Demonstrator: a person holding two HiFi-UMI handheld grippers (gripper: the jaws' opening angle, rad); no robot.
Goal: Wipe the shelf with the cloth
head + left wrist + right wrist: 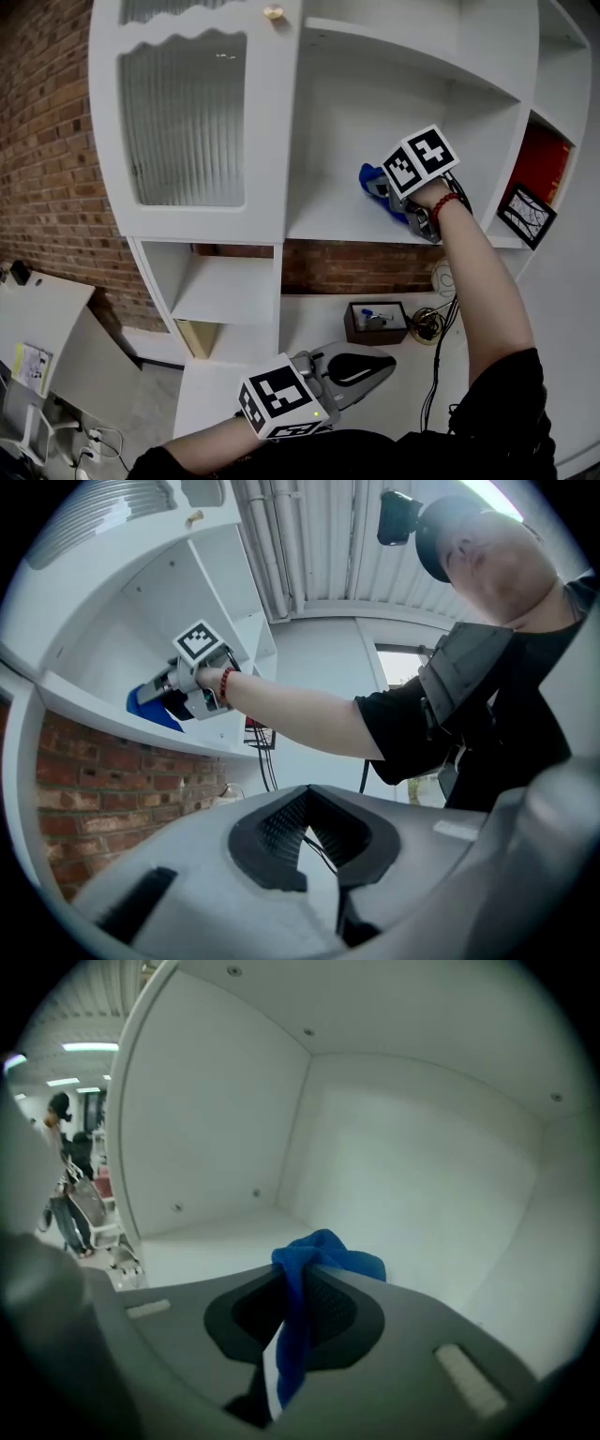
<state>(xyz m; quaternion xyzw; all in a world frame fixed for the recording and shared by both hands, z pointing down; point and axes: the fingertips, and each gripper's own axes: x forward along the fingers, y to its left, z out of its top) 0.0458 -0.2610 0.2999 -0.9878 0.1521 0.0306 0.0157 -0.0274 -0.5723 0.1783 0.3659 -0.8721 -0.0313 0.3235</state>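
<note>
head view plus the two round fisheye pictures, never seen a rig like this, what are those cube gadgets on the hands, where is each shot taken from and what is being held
There is no robot here. A person holds a hand-worked gripper in each hand, and each gripper carries a cube of square markers.

The head view comes from a camera on the person's head, looking steeply down. The two round pictures come from cameras that ride on the grippers and look along their fingers.

The right gripper is raised into an open compartment. Its fingers are closed on a blue cloth, right at the white shelf. Whether the cloth touches the board is hard to tell.

The left gripper is low, near the person's body. Its fingers are together and hold nothing. Its camera points up at the person's raised arm.
</note>
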